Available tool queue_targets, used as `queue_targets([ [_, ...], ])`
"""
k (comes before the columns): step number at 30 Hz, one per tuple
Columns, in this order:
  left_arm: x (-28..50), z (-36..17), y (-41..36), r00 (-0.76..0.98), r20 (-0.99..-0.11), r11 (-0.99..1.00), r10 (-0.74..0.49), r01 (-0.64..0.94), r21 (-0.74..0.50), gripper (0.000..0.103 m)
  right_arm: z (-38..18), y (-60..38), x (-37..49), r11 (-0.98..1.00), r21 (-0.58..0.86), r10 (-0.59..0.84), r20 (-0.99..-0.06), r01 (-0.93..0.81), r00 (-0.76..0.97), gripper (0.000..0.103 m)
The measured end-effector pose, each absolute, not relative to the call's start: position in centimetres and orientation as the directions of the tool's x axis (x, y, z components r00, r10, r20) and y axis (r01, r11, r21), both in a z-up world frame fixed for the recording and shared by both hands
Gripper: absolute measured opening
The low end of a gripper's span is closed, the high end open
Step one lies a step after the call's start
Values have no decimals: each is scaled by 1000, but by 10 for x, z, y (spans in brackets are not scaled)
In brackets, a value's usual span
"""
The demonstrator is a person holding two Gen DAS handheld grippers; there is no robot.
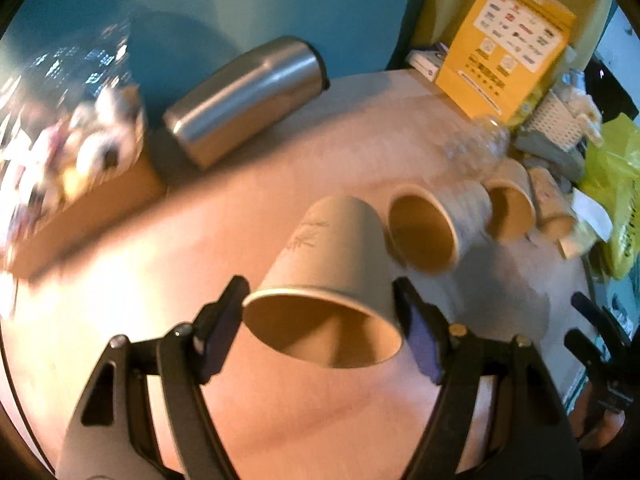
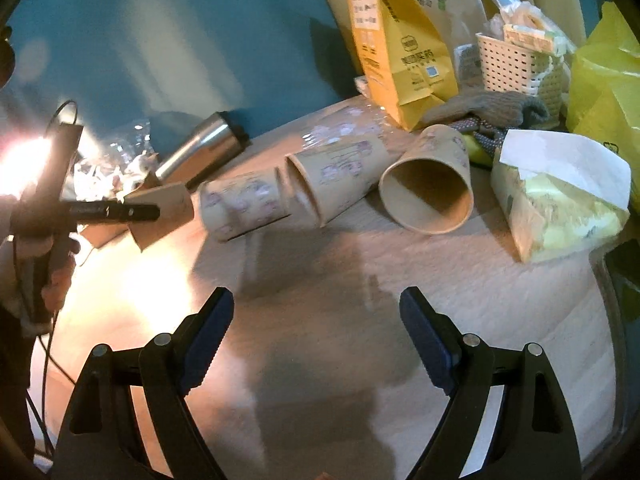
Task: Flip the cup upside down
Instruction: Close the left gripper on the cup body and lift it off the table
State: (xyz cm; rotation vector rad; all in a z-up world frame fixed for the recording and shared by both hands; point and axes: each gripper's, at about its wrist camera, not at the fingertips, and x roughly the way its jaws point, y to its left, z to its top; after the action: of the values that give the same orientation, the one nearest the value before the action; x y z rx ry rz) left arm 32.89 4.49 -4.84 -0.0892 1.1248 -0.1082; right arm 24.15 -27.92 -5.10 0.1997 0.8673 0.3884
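Observation:
In the left wrist view my left gripper [image 1: 320,332] is shut on a beige paper cup [image 1: 332,256], gripping it near the rim. The cup is tilted with its open mouth toward the camera, lifted above the wooden table [image 1: 160,280]. In the right wrist view this cup [image 2: 244,204] appears at the left, held by the other gripper's black fingers [image 2: 116,213]. My right gripper [image 2: 316,340] is open and empty above the table [image 2: 360,320]. Two more paper cups [image 2: 340,176] [image 2: 428,192] lie on their sides behind it.
A steel tumbler [image 1: 248,96] lies at the back by the teal wall. A yellow paper bag [image 1: 504,40], a white basket [image 2: 516,64], a yellow plastic bag [image 2: 604,80], a grey glove [image 2: 492,108] and a tissue pack [image 2: 560,200] crowd the right. A cardboard box [image 1: 88,208] stands at the left.

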Motion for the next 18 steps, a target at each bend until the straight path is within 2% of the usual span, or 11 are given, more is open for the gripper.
queue_targets([
  [18, 114, -60, -7, 499, -847, 942, -181, -160, -296, 74, -42, -262, 148, 865, 329, 493, -698, -379, 519, 87],
])
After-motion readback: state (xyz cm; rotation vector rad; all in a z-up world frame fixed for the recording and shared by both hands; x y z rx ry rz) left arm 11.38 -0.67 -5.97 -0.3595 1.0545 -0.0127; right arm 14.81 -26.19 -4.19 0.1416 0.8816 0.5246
